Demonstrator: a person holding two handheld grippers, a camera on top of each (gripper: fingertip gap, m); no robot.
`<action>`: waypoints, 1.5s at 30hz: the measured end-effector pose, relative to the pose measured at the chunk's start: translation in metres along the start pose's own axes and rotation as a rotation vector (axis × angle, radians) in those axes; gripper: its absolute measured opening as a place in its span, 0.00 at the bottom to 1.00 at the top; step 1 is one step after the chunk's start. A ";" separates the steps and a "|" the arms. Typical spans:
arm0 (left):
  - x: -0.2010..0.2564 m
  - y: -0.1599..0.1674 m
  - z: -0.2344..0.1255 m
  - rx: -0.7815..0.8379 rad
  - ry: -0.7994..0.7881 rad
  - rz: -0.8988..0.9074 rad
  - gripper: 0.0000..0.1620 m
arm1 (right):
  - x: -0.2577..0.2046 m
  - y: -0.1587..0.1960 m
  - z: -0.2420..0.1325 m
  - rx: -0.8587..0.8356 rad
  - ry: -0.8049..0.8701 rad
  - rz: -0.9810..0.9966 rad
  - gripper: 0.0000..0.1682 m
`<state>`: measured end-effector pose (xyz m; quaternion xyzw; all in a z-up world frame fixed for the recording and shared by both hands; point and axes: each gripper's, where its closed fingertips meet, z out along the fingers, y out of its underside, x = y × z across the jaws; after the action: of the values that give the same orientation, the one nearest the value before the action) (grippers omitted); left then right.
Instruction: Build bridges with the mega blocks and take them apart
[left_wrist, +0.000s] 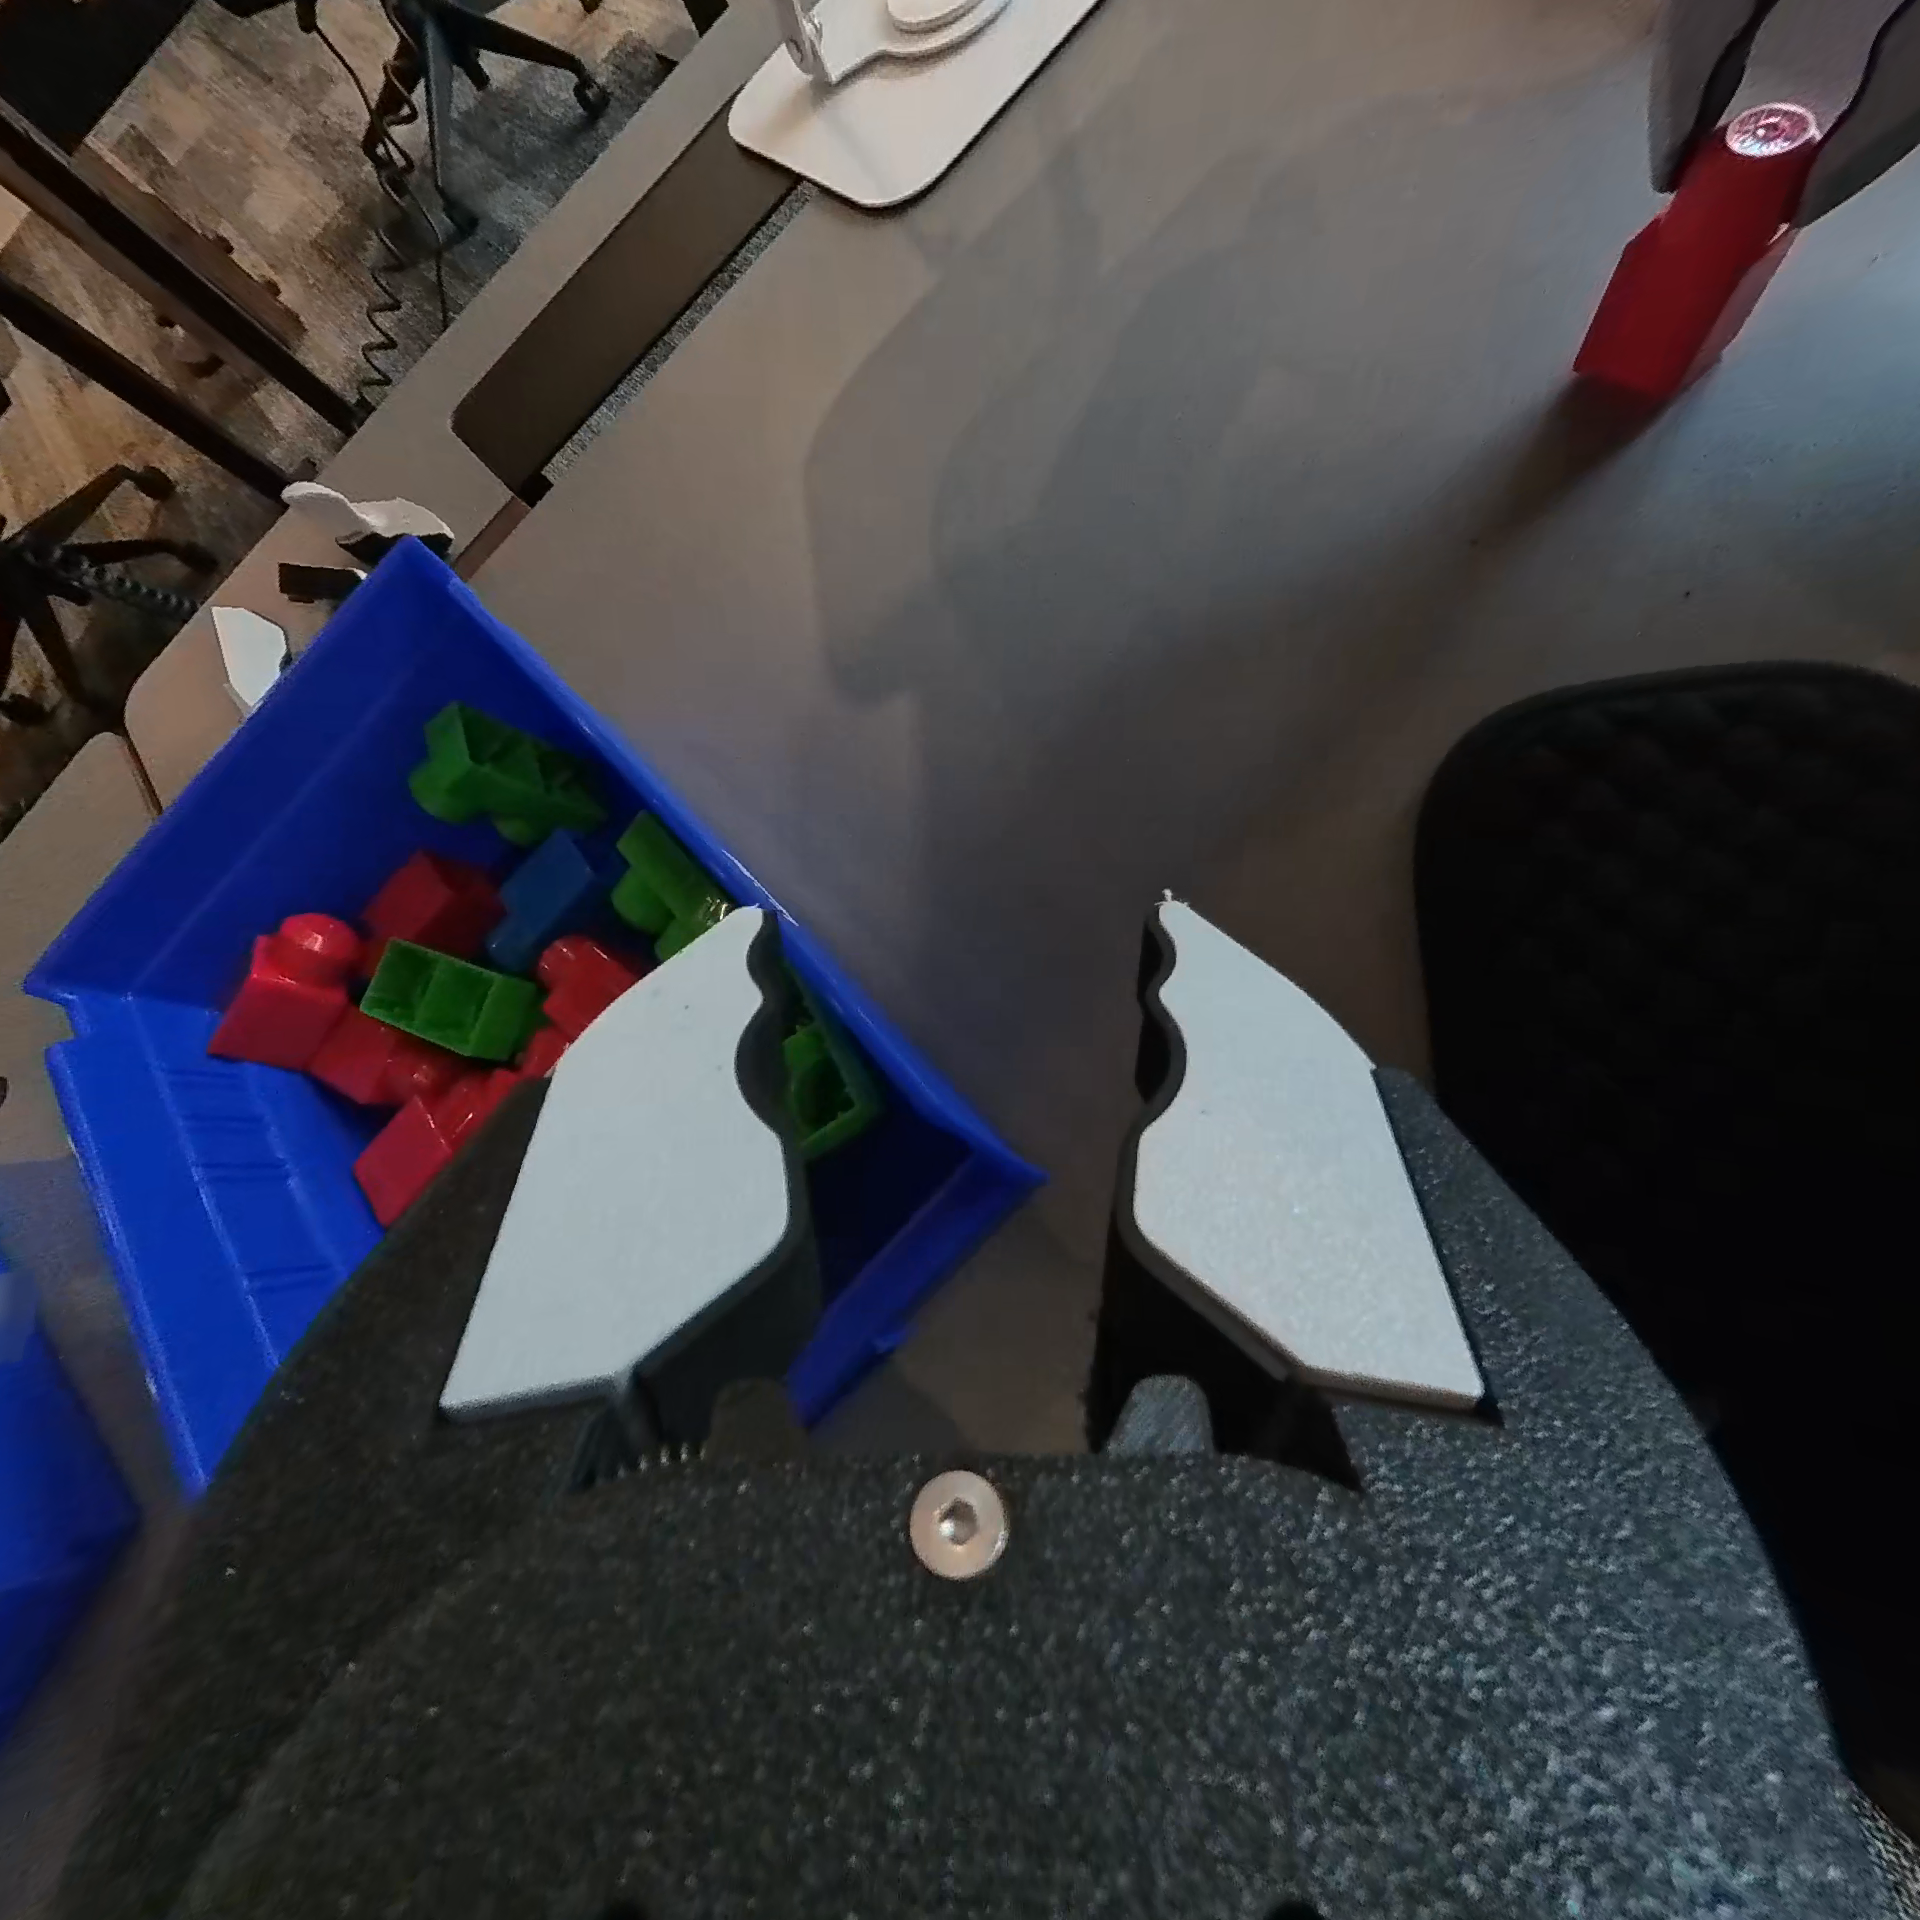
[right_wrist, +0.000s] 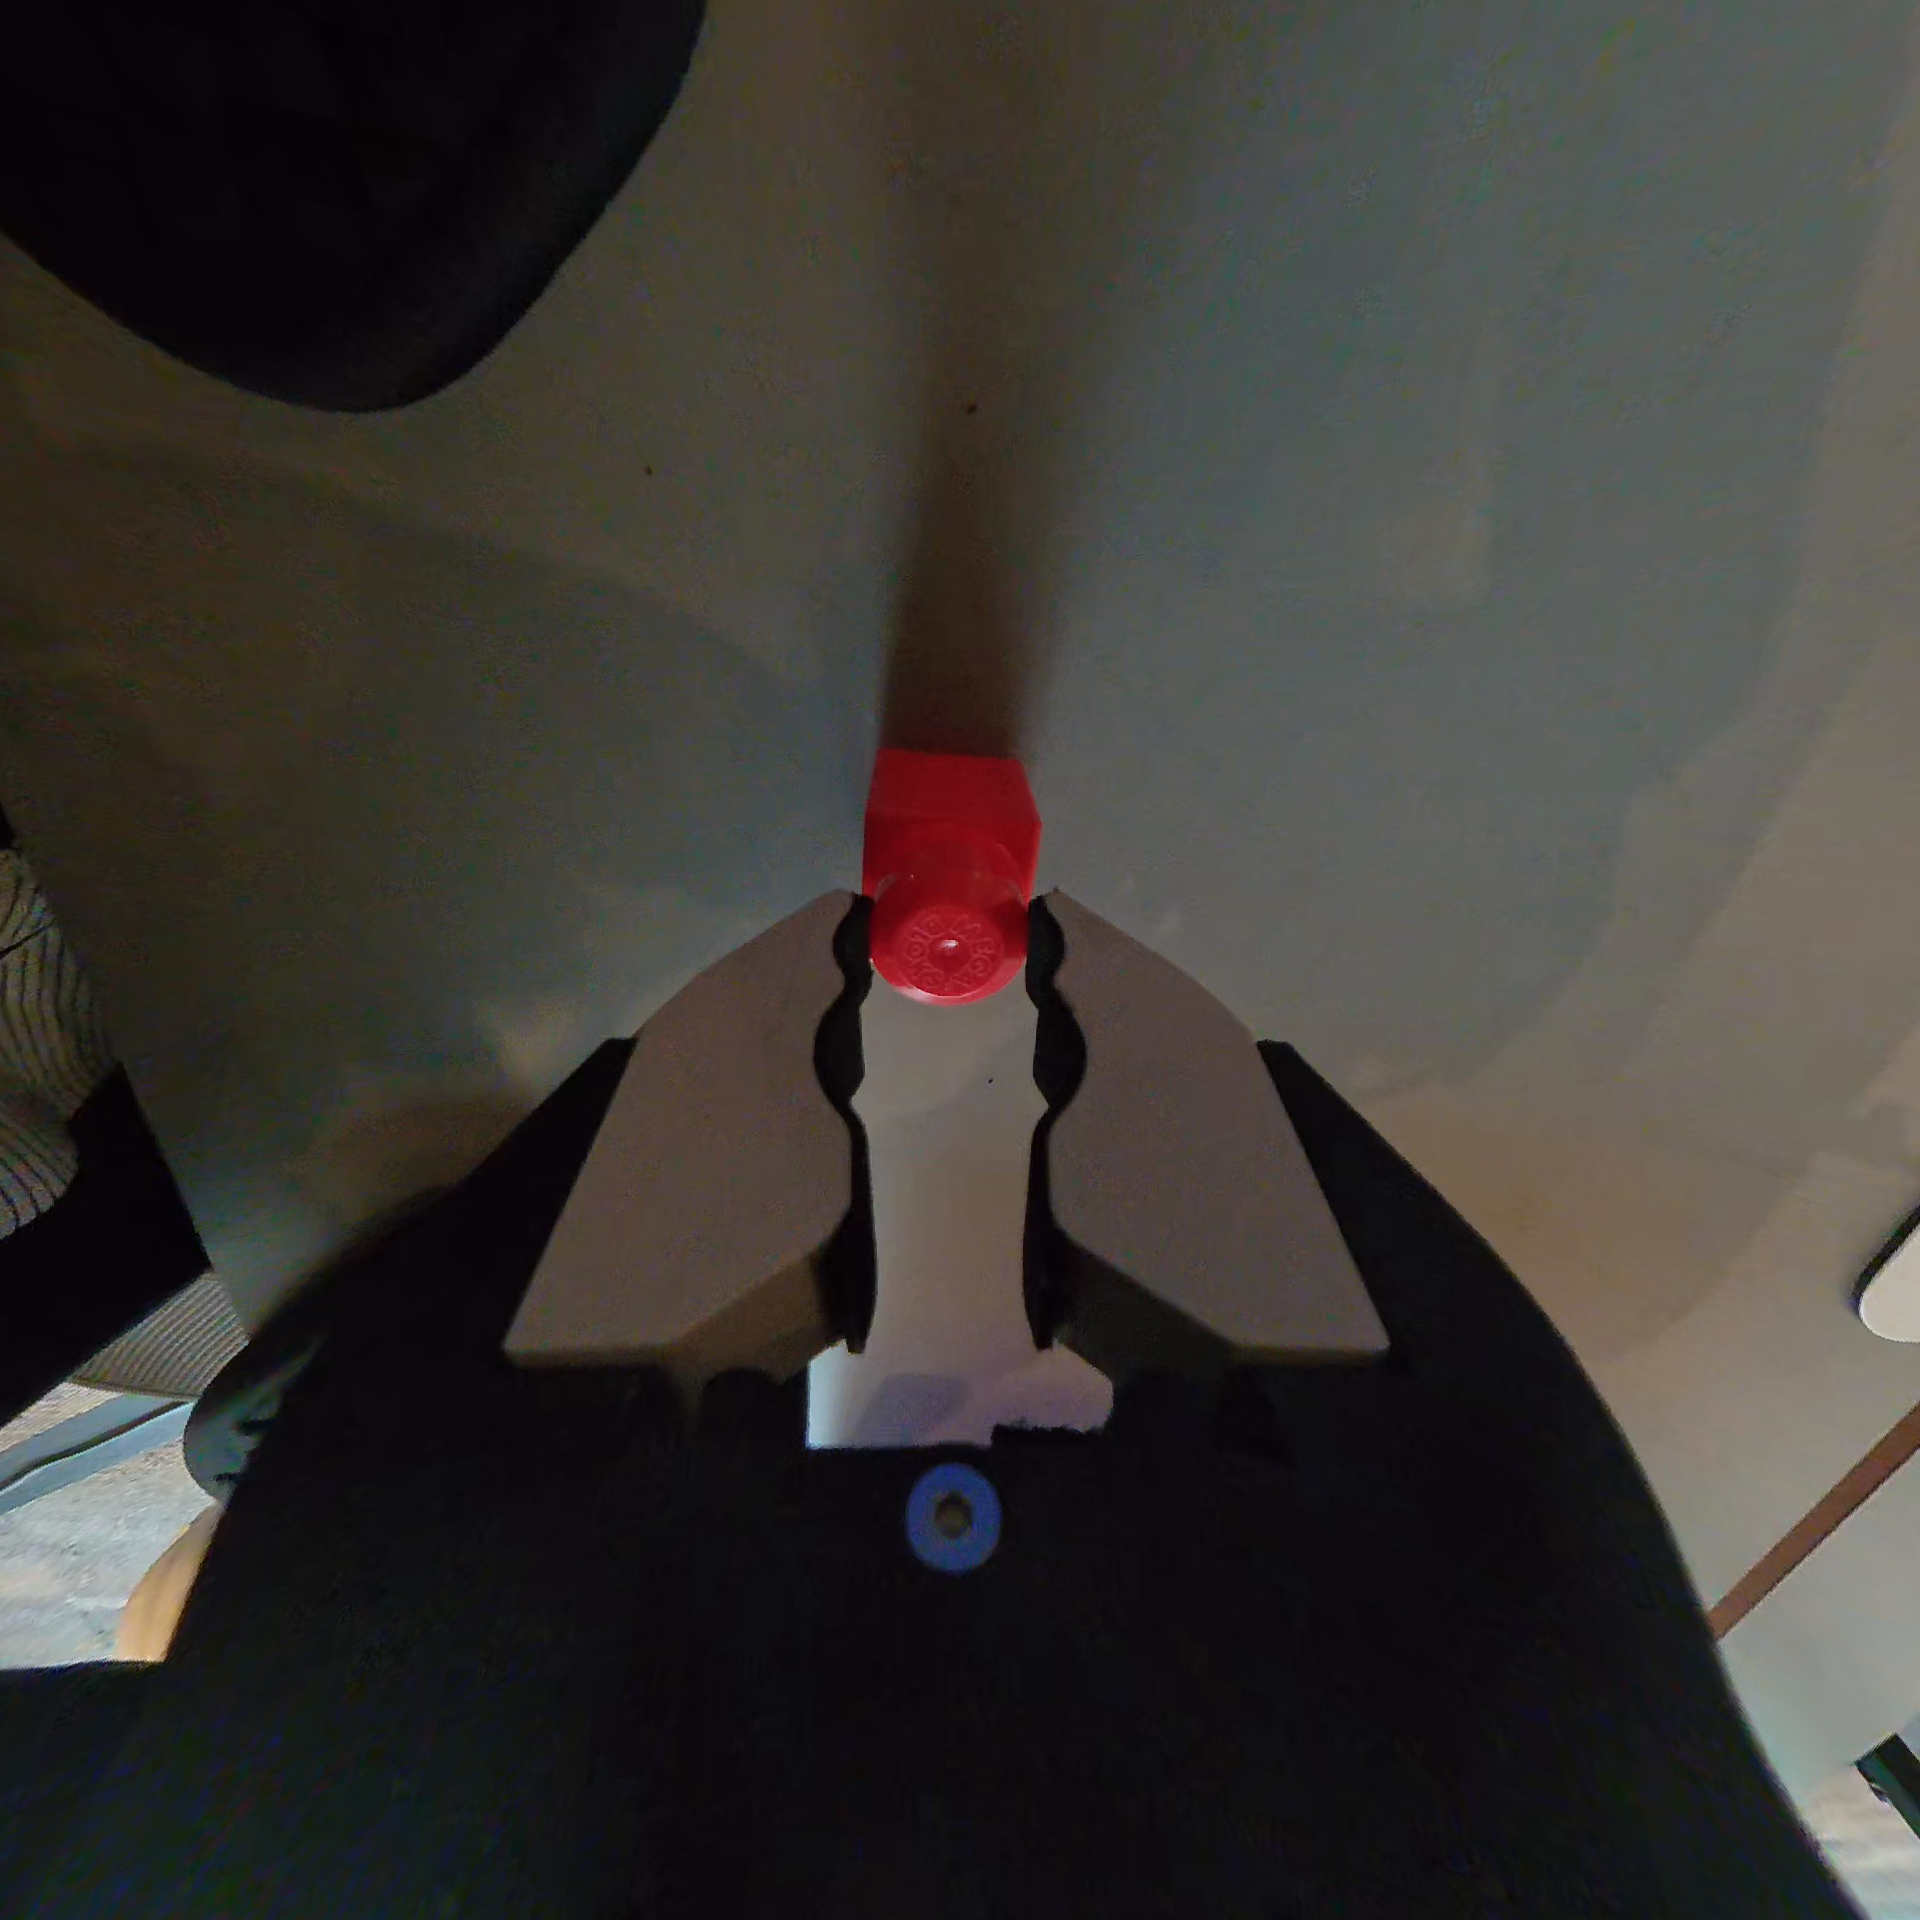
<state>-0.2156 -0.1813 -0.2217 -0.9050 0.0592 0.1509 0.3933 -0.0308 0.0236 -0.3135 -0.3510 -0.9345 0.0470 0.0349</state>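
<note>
A tall red block stack (left_wrist: 1683, 281) stands upright on the grey table (left_wrist: 1143, 520) at the far right. My right gripper (left_wrist: 1766, 135) comes down on it from above. In the right wrist view my right gripper (right_wrist: 948, 904) is shut on the top stud of the red stack (right_wrist: 951, 810), with both fingertips touching the stud. My left gripper (left_wrist: 961, 912) is open and empty above the table, just right of a blue bin (left_wrist: 260, 790). The bin holds several loose blocks: green (left_wrist: 499, 774), red (left_wrist: 301, 997) and blue (left_wrist: 545, 894).
A black mesh chair back (left_wrist: 1683, 1039) rises at the table's near right edge and also shows in the right wrist view (right_wrist: 312, 156). A white stand base (left_wrist: 883, 114) lies at the far end. A second blue bin (left_wrist: 42, 1455) sits at the left edge. There is about 30 centimeters between the tips of the two grippers.
</note>
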 end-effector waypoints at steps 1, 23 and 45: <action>0.000 0.000 0.000 0.000 0.001 0.001 0.41 | 0.000 0.000 0.000 0.000 0.000 0.001 0.17; -0.023 0.010 -0.008 0.006 -0.064 -0.057 0.41 | -0.001 -0.010 -0.017 0.234 0.037 0.052 0.37; -0.112 0.126 0.010 -0.446 -0.023 -0.192 0.33 | -0.006 0.048 -0.063 0.710 0.213 0.248 0.48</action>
<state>-0.3519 -0.2617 -0.2796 -0.9692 -0.0665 0.1327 0.1967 0.0114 0.0596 -0.2565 -0.4304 -0.8017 0.3348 0.2448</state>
